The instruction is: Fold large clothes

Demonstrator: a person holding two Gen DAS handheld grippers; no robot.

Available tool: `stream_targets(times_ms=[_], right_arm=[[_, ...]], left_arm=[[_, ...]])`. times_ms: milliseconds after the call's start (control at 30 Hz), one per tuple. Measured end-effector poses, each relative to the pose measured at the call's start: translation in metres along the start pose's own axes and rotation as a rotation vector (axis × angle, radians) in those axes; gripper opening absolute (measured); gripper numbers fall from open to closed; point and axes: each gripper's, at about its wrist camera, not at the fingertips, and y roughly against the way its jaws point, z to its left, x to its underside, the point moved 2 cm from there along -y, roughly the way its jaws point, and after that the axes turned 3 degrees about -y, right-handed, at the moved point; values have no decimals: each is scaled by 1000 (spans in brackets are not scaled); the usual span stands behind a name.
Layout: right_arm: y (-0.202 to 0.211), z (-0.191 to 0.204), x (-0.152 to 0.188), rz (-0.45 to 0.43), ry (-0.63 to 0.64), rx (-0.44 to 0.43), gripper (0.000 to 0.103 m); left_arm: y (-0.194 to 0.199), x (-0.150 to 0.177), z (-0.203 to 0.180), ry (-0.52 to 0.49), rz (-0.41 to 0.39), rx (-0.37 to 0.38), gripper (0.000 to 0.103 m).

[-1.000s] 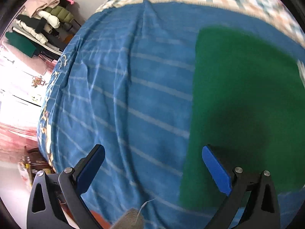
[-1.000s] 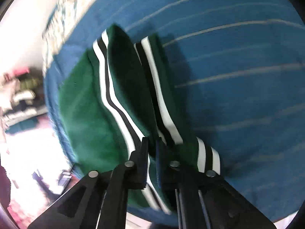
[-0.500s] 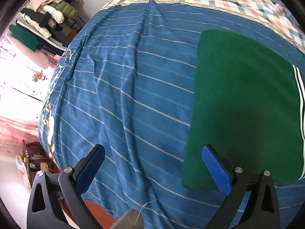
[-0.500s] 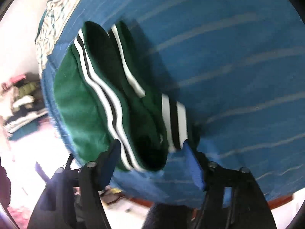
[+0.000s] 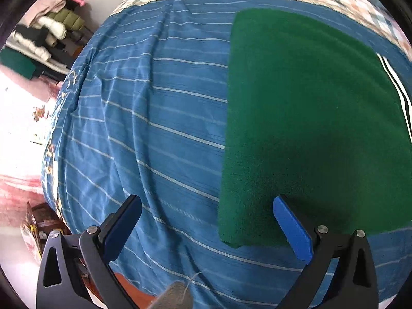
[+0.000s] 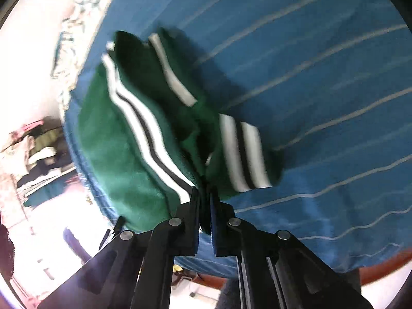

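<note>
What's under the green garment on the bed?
The green garment lies flat on the blue striped bedsheet, which shows around its edges. Anything beneath its middle is covered. The right tool is pinching its striped edge.

No legible text, label, brand or number in either view. Yellowish markings along the edge of the blue striped bedsheet [image 5: 144,118], too distorted to read.

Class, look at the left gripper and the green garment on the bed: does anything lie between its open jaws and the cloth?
Nothing visible does. The left gripper hangs open over the blue striped bedspread, one jaw already above the green garment near its corner.
</note>
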Motion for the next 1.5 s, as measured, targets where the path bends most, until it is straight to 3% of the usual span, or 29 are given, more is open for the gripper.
stream_targets(times_ms=[67, 167, 267, 300, 333, 400, 467, 567, 633, 700, 800, 900, 967, 1000, 1033, 1100, 1167, 1267, 1300, 1400, 1500], right_arm=[[-15, -4, -9, 54, 19, 57, 7], [-7, 20, -12, 85, 125, 125, 13], [22, 44, -10, -14, 245, 195, 28], [31, 54, -9, -67, 312, 200, 37], [36, 59, -11, -101, 354, 183, 62], [43, 68, -22, -169, 430, 130, 91], [36, 74, -37, -157, 459, 87, 92], [11, 75, -68, -112, 479, -4, 92], [-18, 72, -87, -41, 468, -39, 92], [-49, 71, -103, 70, 461, -133, 92], [-70, 80, -114, 157, 464, -240, 94], [-86, 105, -110, 155, 500, -222, 93], [-89, 114, -105, 132, 533, -158, 93], [-86, 112, -105, 123, 520, -147, 85], [-83, 109, -106, 114, 484, -152, 68], [-72, 99, -103, 107, 378, -215, 48], [-62, 88, -90, 110, 264, -292, 42], [-61, 66, -71, 141, 109, -385, 42], [-62, 59, -65, 132, 96, -364, 44], [-63, 52, -62, 60, 116, -304, 60], [-72, 57, -65, 57, 156, -303, 74]], left_arm=[[-2, 1, -1, -11, 3, -11, 103], [6, -2, 6, 23, 9, -3, 103], [21, -7, 16, 58, -25, 7, 103], [26, -11, 21, 76, -44, 13, 103], [29, -15, 25, 91, -54, 20, 103], [28, -25, 36, 125, -70, 42, 103], [20, -34, 46, 159, -65, 57, 103], [-1, -46, 59, 207, -63, 137, 103], [-14, -50, 62, 222, -36, 203, 103], [-23, -52, 66, 232, -26, 254, 103], [-29, -52, 68, 218, -26, 276, 103], [-31, -51, 72, 206, -22, 285, 103], [-32, -50, 74, 208, -22, 303, 103], [-34, -50, 76, 209, -20, 317, 103], [-37, -51, 78, 210, -19, 337, 103], [-44, -55, 80, 212, -15, 397, 103], [-49, -62, 80, 207, -15, 474, 103], [-57, -80, 74, 167, -7, 609, 103], [-59, -87, 69, 138, -3, 639, 103], [-72, -106, 54, 62, 28, 707, 103], [-88, -122, 35, 5, 68, 802, 103]])
